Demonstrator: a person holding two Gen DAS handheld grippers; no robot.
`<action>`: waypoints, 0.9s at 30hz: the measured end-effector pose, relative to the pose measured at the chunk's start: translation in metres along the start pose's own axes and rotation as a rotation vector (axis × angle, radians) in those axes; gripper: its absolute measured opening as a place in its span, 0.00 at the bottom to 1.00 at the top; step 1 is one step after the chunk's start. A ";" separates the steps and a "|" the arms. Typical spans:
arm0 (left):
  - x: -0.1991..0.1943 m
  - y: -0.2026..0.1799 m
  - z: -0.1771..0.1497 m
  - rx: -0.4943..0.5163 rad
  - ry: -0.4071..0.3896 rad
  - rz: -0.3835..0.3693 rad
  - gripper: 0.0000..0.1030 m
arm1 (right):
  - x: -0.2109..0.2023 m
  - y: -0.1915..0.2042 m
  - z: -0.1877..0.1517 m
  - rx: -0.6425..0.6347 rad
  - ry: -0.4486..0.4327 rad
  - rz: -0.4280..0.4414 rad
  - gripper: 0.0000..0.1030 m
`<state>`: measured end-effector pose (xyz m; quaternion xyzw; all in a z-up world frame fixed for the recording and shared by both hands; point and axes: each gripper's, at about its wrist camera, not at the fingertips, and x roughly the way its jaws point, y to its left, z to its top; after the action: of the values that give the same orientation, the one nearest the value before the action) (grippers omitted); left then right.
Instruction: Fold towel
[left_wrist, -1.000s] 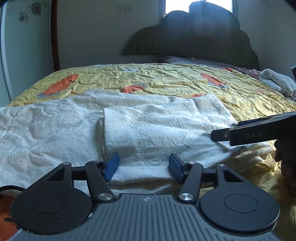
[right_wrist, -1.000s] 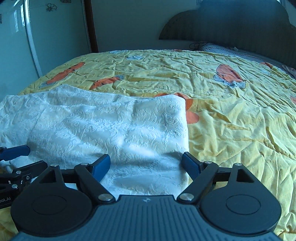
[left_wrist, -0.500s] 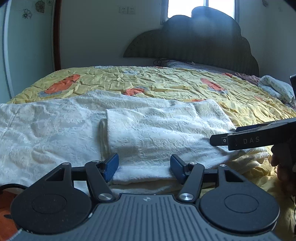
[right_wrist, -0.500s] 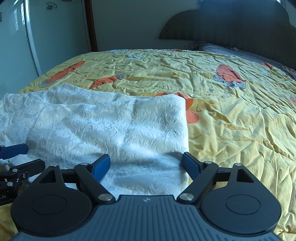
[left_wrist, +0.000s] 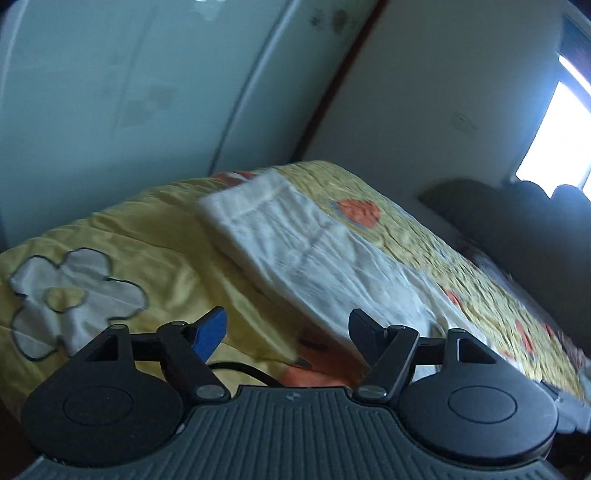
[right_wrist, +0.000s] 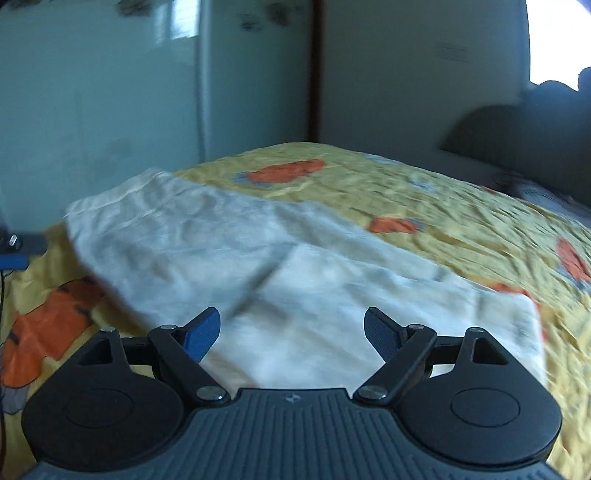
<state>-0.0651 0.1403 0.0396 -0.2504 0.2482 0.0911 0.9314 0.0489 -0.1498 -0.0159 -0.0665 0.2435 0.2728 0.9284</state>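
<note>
Room: pale wardrobe doors (left_wrist: 110, 92) on the left, bright window (left_wrist: 557, 136) far right, dark headboard (right_wrist: 517, 140) beyond.
Bed: yellow quilt (right_wrist: 461, 206) with orange patches and a white flower (left_wrist: 74, 291) at the near left.
Towel: white towel (right_wrist: 314, 280) lies part-folded across the quilt, one layer lapped over another.
Left tool (left_wrist: 286, 334): spread wide, jaws have just been opening, nothing between them, over quilt at the towel's near edge.
Right tool (right_wrist: 291, 332): spread wide and empty, above the towel.
Change: both views have swung left and tilted; the towel now sits off to the right.
</note>
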 end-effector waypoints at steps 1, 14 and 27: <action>-0.001 0.010 0.008 -0.045 -0.004 0.015 0.75 | 0.011 0.018 0.006 -0.047 0.008 0.029 0.83; -0.028 0.070 0.048 -0.249 -0.081 0.015 0.81 | 0.116 0.131 0.065 -0.323 0.042 0.078 0.83; 0.077 0.060 0.086 -0.541 0.103 -0.203 0.87 | 0.113 0.079 0.082 0.130 0.014 0.270 0.20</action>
<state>0.0194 0.2391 0.0404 -0.5174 0.2353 0.0477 0.8214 0.1235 -0.0088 0.0010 0.0251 0.2740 0.3782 0.8839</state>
